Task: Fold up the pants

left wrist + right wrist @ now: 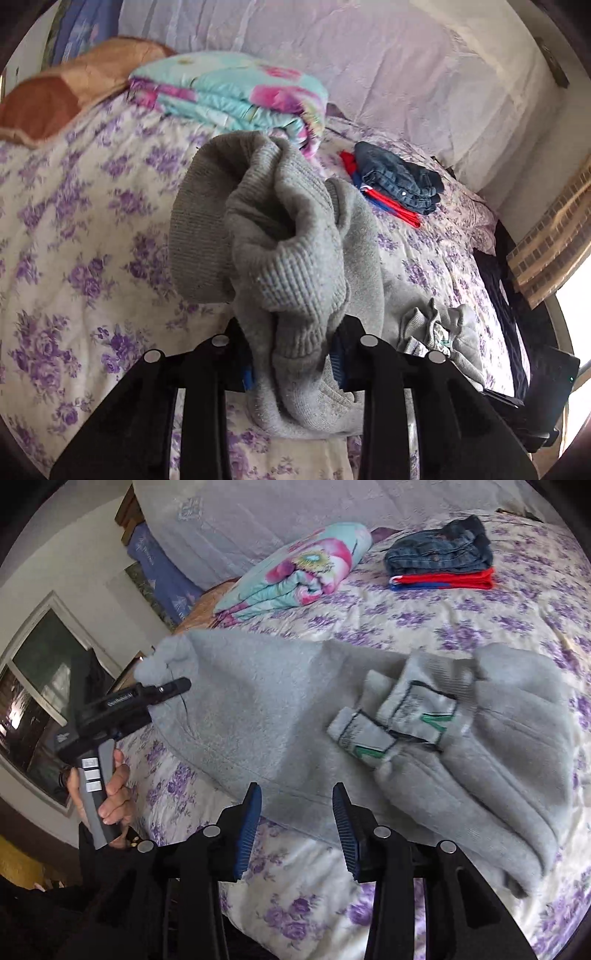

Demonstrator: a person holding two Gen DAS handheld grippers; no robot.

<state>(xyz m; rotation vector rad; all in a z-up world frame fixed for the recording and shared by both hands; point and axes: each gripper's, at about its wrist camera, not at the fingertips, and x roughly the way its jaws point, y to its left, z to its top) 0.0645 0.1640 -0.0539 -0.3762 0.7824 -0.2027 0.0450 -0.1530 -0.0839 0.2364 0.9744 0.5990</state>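
Observation:
Grey sweatpants [280,716] lie on the floral bedspread [461,624], waistband and labels [410,720] bunched at the right. My left gripper [293,354] is shut on the ribbed cuffs of the grey pants [291,258] and holds them up off the bed; it also shows in the right wrist view [166,688], lifting the leg end at the left. My right gripper [297,827] is open and empty, just above the near edge of the pants.
A folded turquoise floral quilt [295,572] lies at the back of the bed. A stack of folded jeans on red and blue clothes [441,563] lies back right. An orange pillow [62,92] and a window [40,686] are at the left.

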